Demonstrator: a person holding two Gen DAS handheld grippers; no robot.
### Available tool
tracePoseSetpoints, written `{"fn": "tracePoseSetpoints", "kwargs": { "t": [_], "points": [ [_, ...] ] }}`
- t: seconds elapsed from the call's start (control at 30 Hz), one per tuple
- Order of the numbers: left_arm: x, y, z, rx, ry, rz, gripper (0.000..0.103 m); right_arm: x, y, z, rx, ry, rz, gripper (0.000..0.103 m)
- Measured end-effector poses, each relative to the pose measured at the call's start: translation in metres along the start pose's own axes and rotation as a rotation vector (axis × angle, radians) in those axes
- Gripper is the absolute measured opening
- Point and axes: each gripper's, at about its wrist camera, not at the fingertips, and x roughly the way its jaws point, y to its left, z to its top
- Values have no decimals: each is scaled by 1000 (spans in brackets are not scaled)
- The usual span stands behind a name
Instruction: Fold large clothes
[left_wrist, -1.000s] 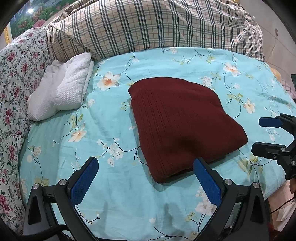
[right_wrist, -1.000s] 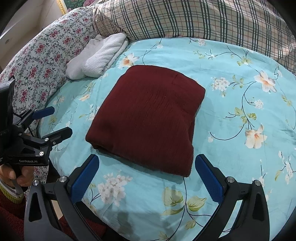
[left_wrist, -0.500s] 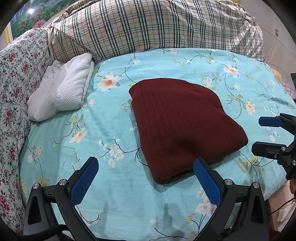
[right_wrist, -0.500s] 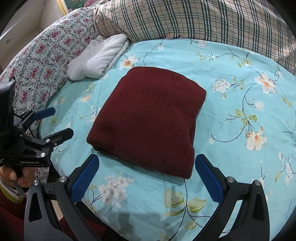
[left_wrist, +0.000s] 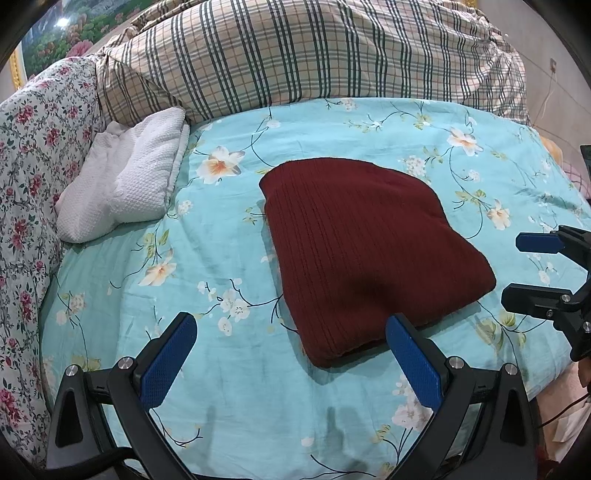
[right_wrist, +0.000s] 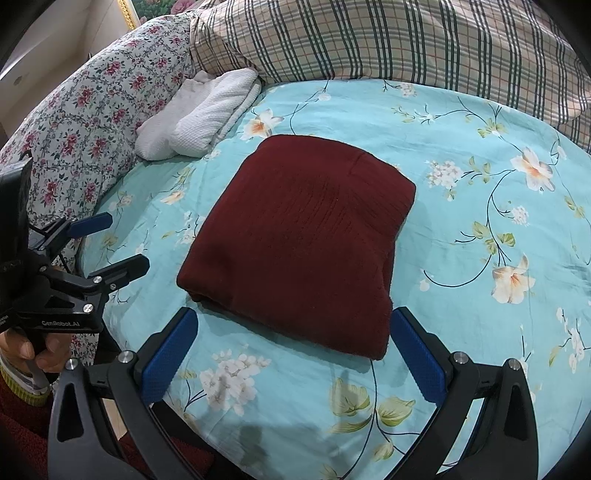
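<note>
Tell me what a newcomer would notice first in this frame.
A dark red folded sweater lies mid-bed on the turquoise floral sheet. A white folded towel sits beyond it, against the plaid duvet. Both tongs, left and right, hover open near the sweater's front edge.

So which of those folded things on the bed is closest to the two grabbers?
The dark red sweater, lying just beyond the open left gripper and right gripper. The white towel sits farther back by the plaid quilt.
</note>
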Motion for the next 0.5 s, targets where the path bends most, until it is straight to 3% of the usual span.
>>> {"fn": "tracePoseSetpoints", "kwargs": {
  "t": [0.5],
  "points": [
    [0, -2, 0, 2, -3, 3, 102, 0, 0, 2, 1, -1, 3, 103]
  ]
}}
